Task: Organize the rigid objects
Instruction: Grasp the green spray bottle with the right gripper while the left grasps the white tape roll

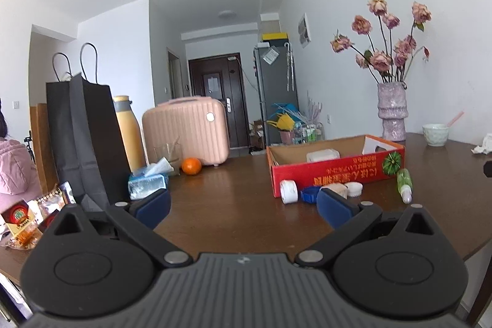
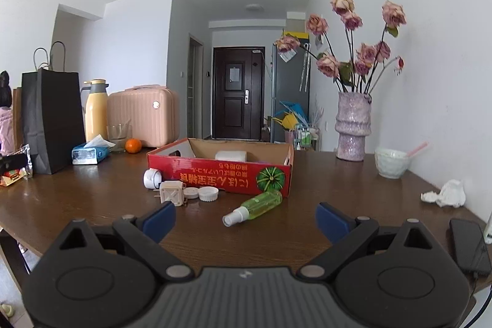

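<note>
Centre frame, below the red box (image 2: 218,174): green bottle (image 2: 256,206), lying loose; right gripper (image 2: 246,220) wide, empty, best closing across its middle; left gripper (image 1: 244,205) likewise wide.

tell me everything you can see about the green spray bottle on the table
The spray bottle is a small clear plastic one holding yellow-green liquid, with a white spray head. It lies on its side on the brown wooden table, head pointing toward the camera and left, its base against or very near the front of the red cardboard box. Neither gripper touches it. In the left wrist view it lies by the box's right corner.
</note>
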`<state>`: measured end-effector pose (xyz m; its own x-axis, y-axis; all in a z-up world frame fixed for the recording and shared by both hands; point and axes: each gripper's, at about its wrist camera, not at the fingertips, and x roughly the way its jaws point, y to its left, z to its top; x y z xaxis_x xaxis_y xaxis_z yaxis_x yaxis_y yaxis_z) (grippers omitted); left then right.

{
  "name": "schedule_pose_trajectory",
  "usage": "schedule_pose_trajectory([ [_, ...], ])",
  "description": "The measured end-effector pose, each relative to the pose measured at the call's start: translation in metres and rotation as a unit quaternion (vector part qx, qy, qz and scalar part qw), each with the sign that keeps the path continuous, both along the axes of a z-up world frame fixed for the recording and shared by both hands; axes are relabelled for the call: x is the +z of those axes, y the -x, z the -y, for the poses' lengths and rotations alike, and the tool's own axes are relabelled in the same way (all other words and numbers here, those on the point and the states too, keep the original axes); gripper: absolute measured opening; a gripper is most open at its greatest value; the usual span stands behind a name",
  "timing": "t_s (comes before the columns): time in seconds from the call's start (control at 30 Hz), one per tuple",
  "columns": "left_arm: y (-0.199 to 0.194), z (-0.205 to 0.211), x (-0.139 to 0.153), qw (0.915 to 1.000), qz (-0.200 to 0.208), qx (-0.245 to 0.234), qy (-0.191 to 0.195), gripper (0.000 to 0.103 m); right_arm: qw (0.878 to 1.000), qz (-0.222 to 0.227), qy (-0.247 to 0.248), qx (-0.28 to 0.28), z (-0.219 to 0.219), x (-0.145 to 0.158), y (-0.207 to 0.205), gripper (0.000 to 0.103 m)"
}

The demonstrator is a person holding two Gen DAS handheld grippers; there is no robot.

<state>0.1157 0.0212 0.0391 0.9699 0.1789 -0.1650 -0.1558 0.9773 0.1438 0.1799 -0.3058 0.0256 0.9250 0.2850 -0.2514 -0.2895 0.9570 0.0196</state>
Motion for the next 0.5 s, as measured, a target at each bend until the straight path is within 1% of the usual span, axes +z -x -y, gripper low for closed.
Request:
schedule_pose_trajectory([
  [0.2,-0.017,0.008,-0.024,0.9989,-0.04,-0.022,0.008,0.103,1.0,-0.029,-0.012,0.001,-0.008,-0.024,-0.014,0.097],
  [0.33,-0.025,0.011,-0.037,0.998,-0.048,-0.036,0.022,0.103,0.999,-0.044,-0.017,0.002,-0.014,-0.038,-0.021,0.097],
  [0.5,-0.045,0.013,-0.047,0.9966,-0.07,-0.04,0.019,0.103,0.998,-0.056,-0.025,-0.009,-0.016,-0.05,-0.036,0.096],
])
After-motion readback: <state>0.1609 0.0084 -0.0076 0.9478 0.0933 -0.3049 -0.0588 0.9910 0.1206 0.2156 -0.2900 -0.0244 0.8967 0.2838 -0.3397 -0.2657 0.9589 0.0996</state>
